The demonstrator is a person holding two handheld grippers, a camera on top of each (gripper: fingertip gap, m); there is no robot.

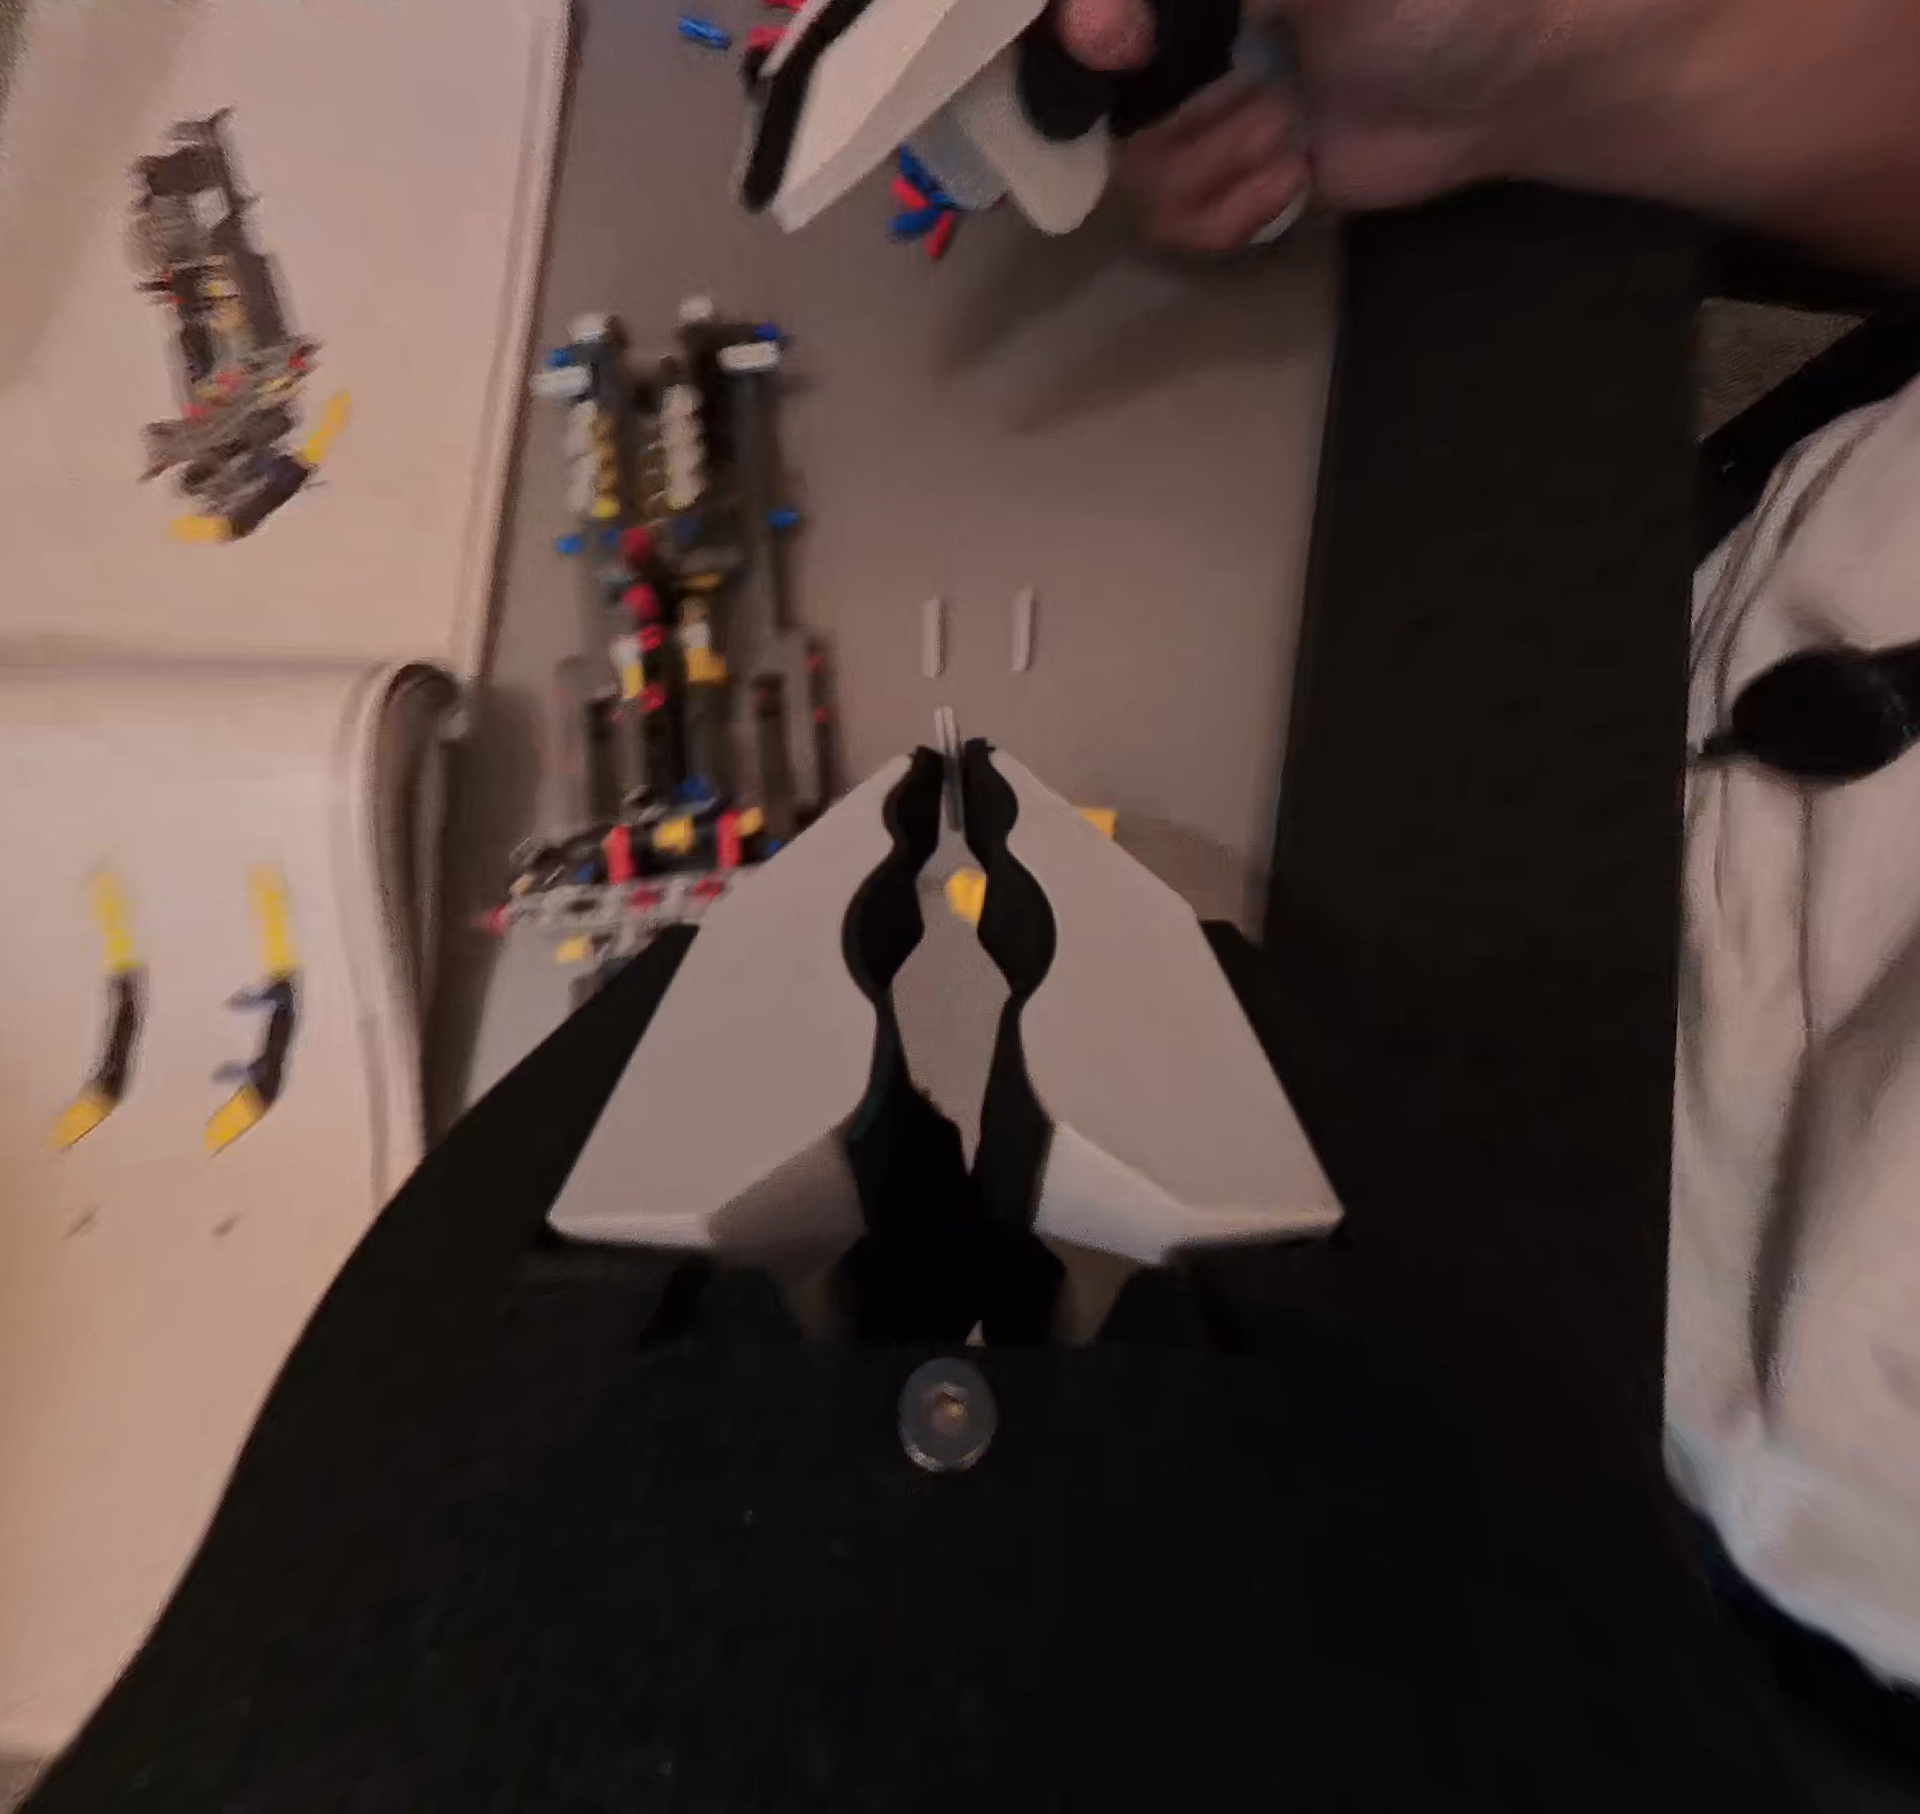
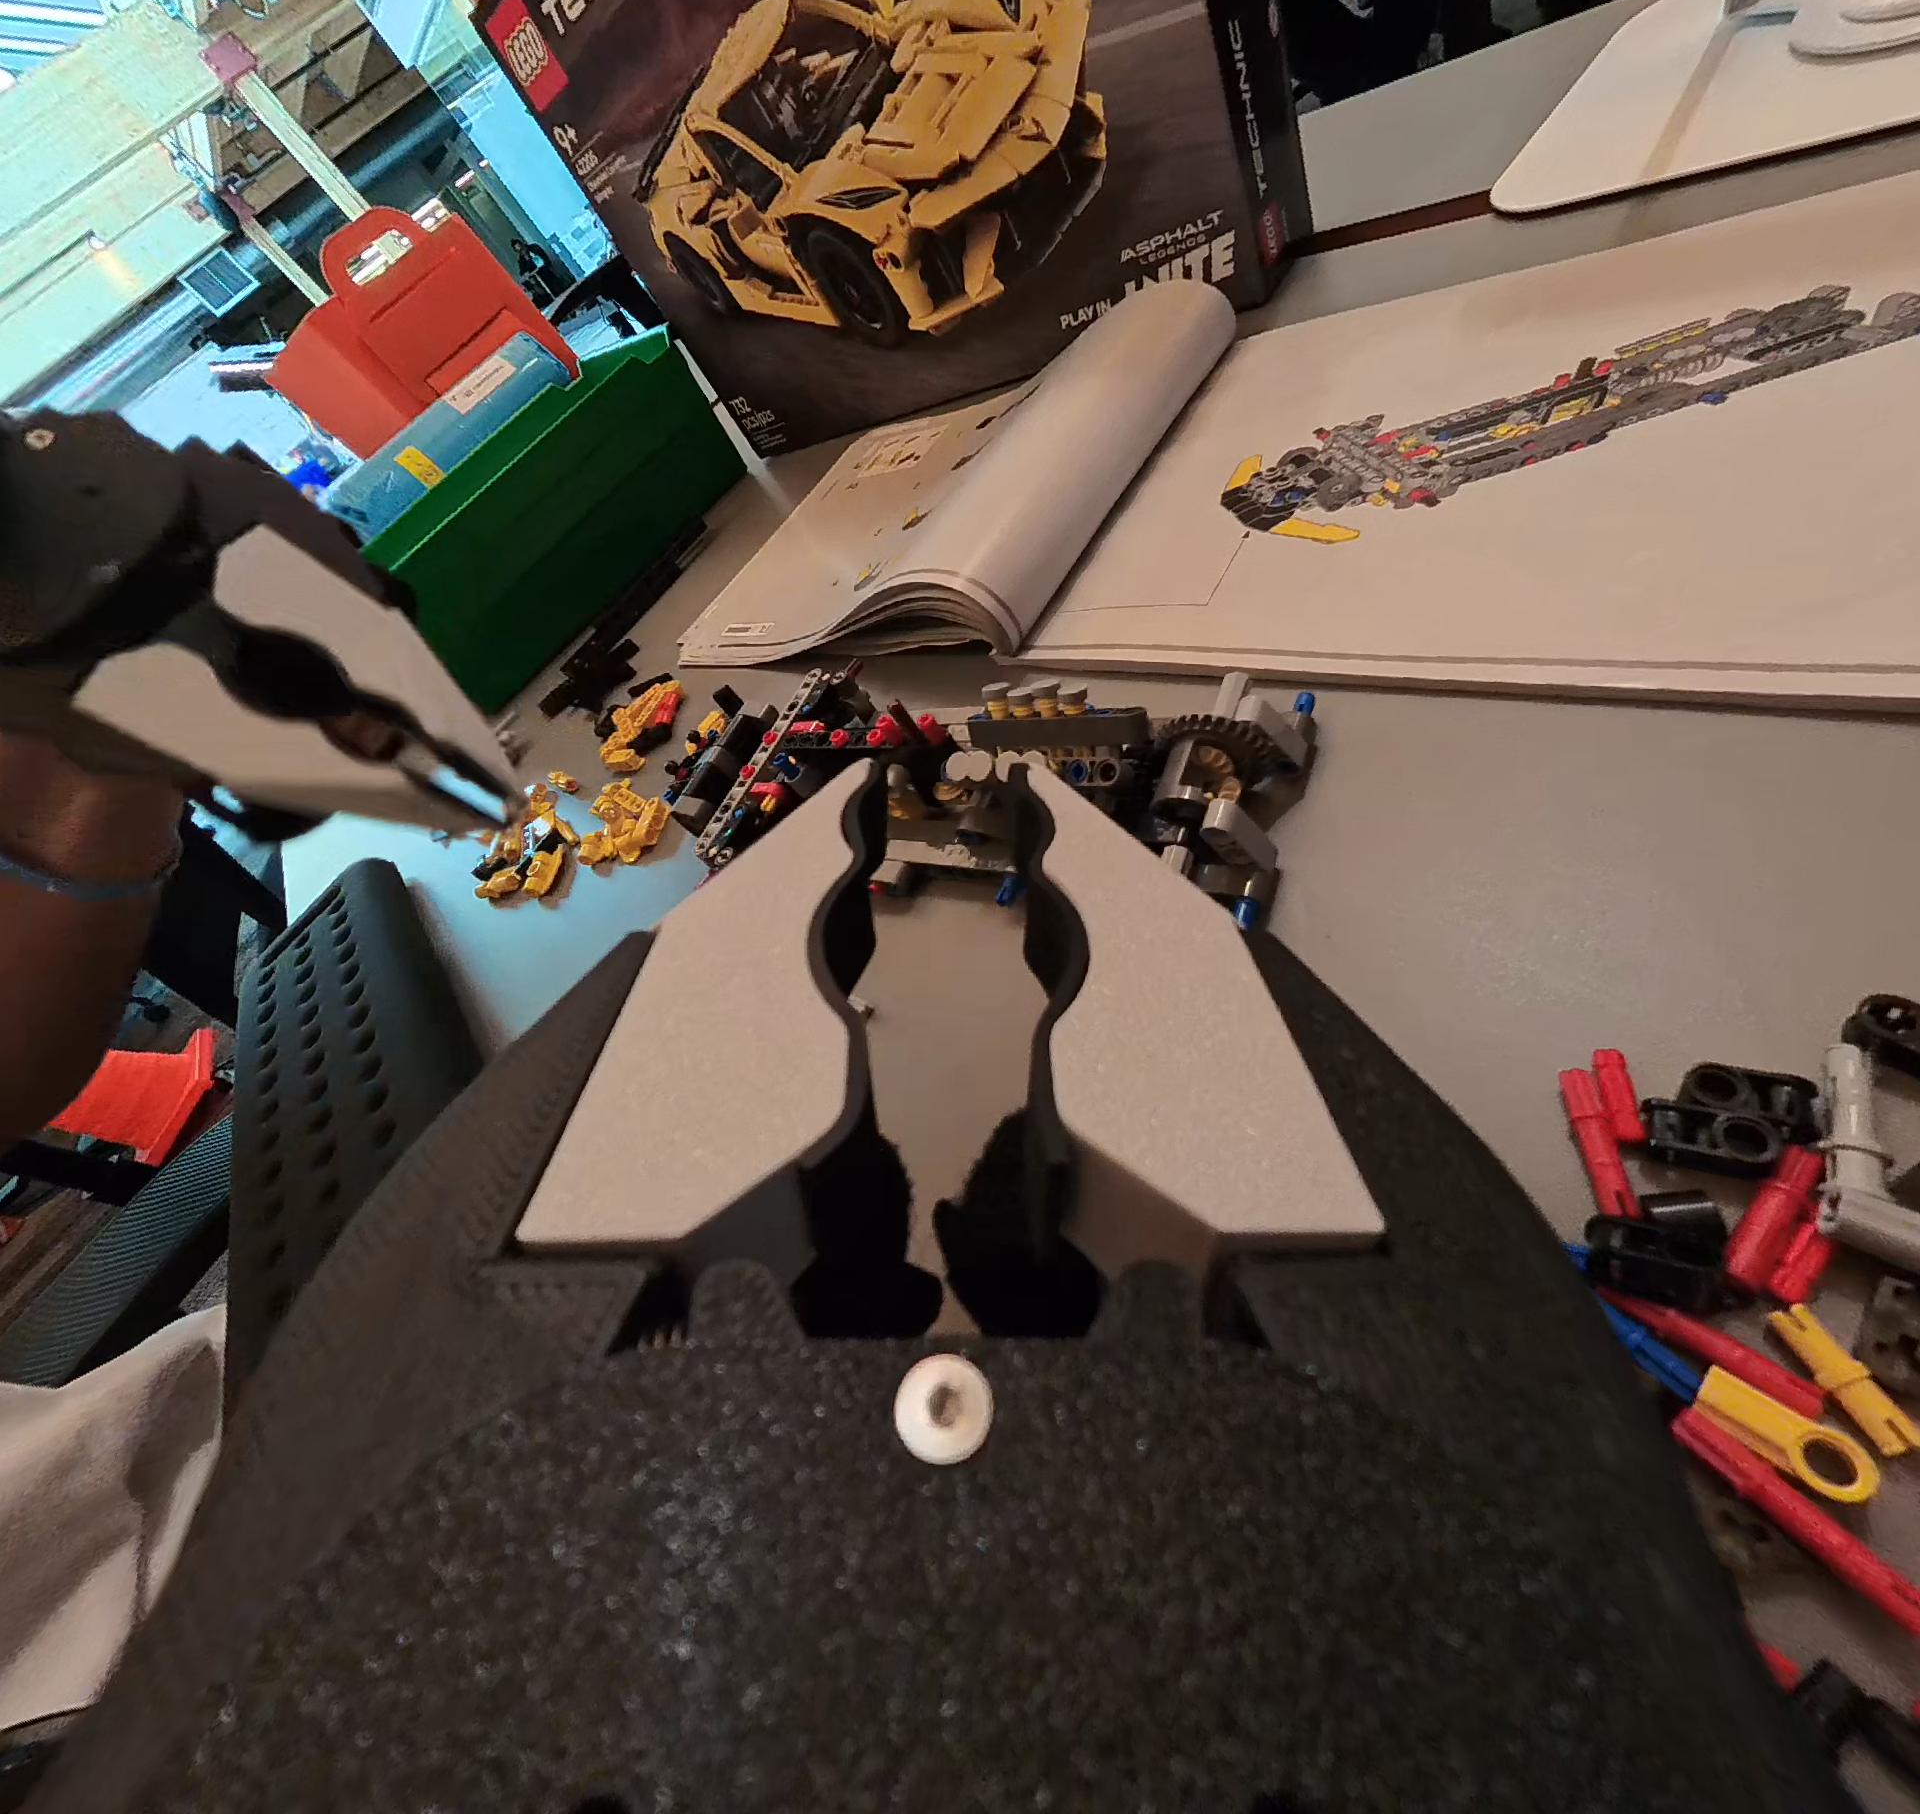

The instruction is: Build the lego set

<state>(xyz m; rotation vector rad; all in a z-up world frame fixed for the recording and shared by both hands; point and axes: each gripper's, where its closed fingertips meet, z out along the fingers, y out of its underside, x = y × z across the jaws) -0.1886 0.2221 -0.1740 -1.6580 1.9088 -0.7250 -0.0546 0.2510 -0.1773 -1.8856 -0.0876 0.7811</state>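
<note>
The half-built lego chassis lies lengthwise on the grey table, left of my left gripper. My left gripper is shut on a thin white piece that sticks out past the tips. Two similar white pieces lie just beyond it. My right gripper is open and empty, a little above the table, with the chassis right past its tips. It also shows in the left wrist view, held by a hand. The left gripper shows in the right wrist view, over yellow pieces.
The open instruction book lies behind the chassis, with the set's box and a green bin beyond it. Loose red, black, yellow and blue pieces lie at the right. A black chair back stands at the table's left edge. My hands' fingertips stand some 15 centimeters from each other. The open instruction book is about 20 centimeters from both grippers' fingertips. My left wrist view looks at it from another angle.
</note>
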